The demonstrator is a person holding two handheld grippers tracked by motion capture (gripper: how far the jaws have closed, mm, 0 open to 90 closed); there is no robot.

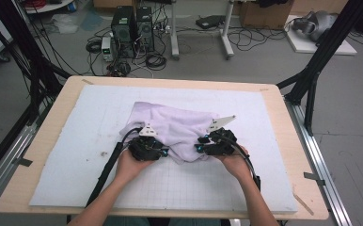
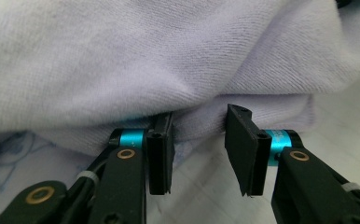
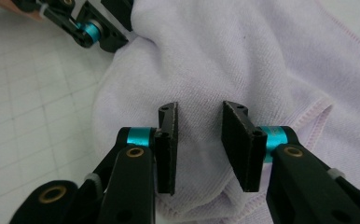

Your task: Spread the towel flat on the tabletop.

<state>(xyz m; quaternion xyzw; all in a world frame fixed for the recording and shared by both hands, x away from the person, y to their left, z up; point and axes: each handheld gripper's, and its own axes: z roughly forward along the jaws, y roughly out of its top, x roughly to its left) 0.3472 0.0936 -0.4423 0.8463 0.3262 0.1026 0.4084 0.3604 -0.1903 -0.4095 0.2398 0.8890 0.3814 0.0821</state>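
A crumpled pale lilac cloth point(image 1: 175, 123) lies in the middle of the white mat. My left gripper point(image 1: 165, 151) is at its near left edge, jaws pointing into the fabric. In the left gripper view the jaws point(image 2: 200, 114) stand apart with a folded edge of the cloth point(image 2: 169, 56) at their tips, the pads not pressing on it. My right gripper point(image 1: 200, 146) is at the near right edge of the cloth. Its jaws point(image 3: 200, 107) hang apart just above the cloth point(image 3: 243, 51), near a stitched hem. The left gripper point(image 3: 99, 32) shows at the top left of the right gripper view.
The white gridded mat point(image 1: 90, 141) covers most of a wooden table point(image 1: 283, 117). Black frame posts point(image 1: 311, 80) stand at the table's left and right sides. Computers and cables point(image 1: 132, 33) sit on the floor beyond the far edge.
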